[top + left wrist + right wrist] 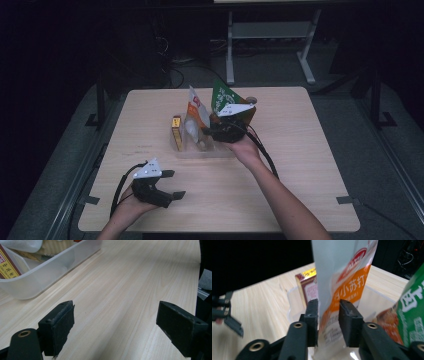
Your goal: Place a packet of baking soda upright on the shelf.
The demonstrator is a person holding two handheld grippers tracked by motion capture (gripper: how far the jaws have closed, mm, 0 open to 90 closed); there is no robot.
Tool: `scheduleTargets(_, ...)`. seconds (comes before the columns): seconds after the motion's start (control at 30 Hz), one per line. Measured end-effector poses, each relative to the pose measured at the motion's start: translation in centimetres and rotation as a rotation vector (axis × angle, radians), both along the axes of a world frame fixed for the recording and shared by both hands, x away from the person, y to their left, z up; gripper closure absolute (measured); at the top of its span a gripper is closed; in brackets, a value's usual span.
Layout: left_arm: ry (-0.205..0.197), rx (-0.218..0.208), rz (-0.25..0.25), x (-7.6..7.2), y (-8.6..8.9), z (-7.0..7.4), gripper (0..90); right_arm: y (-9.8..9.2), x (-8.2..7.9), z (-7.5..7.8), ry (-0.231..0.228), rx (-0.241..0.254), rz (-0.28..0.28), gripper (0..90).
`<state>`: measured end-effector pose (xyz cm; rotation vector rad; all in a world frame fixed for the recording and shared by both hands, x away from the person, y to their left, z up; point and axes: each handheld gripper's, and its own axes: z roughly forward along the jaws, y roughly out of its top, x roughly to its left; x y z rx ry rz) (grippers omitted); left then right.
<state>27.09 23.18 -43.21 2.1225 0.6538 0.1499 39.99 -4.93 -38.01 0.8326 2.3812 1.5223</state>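
The right tongs [328, 323] are loosened around the orange-and-white packet [344, 287], apparently just released upright in the clear bin [205, 150] on the counter [300, 150]. Withdrawal upward is called for next. The left tongs [115, 327] are held open, empty.

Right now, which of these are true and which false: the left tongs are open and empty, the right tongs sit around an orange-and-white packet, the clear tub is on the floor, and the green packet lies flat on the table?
1. The left tongs are open and empty. True.
2. The right tongs have the orange-and-white packet between them. True; whether they press on it is unclear.
3. The clear tub is on the floor. False: it stands on the wooden table.
4. The green packet lies flat on the table. False: it stands up in the tub, beside the orange-and-white one.
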Motion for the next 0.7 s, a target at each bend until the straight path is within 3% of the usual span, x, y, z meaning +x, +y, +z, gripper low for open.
scheduleTargets(0.13, 0.005, 0.0, 0.001, 0.0, -0.1, -0.1, 14.2, -0.7, -0.9, 0.5, -0.001, -0.048, 0.009, 59.4)
scheduleTargets(0.3, 0.006, -0.007, -0.003, 0.0, -0.2, -0.2, 14.0, -1.6, -2.0, 0.7, 0.01, -0.071, 0.022, 47.3)
scheduleTargets(0.53, 0.005, 0.006, -0.03, 0.0, -0.3, -0.3, 14.0, -3.3, -3.9, 0.4, 0.013, -0.09, 0.064, 39.3)
scheduleTargets(0.7, 0.01, 0.02, -0.056, -0.2, -0.8, -0.5, 14.0, -5.1, -6.4, -0.5, 0.011, -0.126, 0.107, 35.9)
